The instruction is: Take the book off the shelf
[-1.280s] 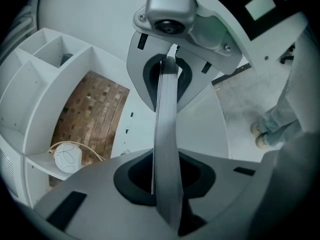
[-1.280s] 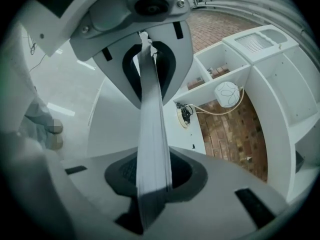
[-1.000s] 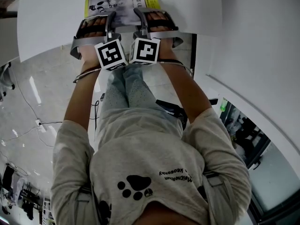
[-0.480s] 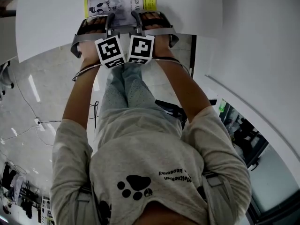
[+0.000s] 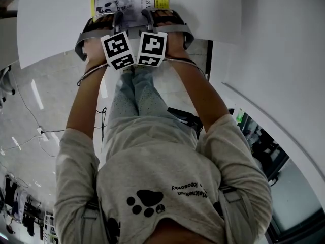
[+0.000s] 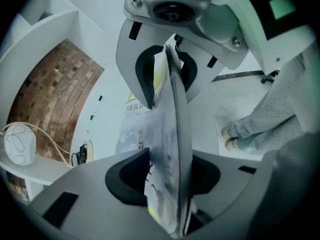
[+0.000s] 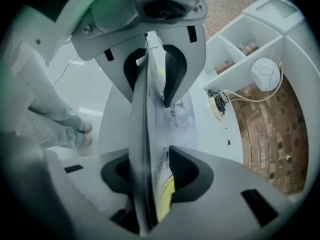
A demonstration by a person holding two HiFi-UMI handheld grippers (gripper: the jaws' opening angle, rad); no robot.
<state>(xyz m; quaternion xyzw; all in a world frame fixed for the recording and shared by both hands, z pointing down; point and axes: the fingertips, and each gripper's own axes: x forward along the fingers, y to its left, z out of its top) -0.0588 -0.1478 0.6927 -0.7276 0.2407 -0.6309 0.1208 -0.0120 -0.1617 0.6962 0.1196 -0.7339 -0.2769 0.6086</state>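
Note:
A thin book with a grey and yellow cover lies on the white table at the top of the head view. My left gripper and right gripper stand side by side at its near edge. In the left gripper view the book runs edge-on between the jaws of the left gripper. The right gripper view has the same book in the right gripper. Both pairs of jaws have just been opening and stand loose around the book, with dark gaps beside it.
White curved shelves hold a round white lamp in front of a brick wall. A cable and a wall socket are near it. The person's legs stand on the shiny floor. A white wall rises at the right.
Both grippers have sunk and tipped further down toward the table with the book between them. Their marker cubes sit higher in the picture and closer together.

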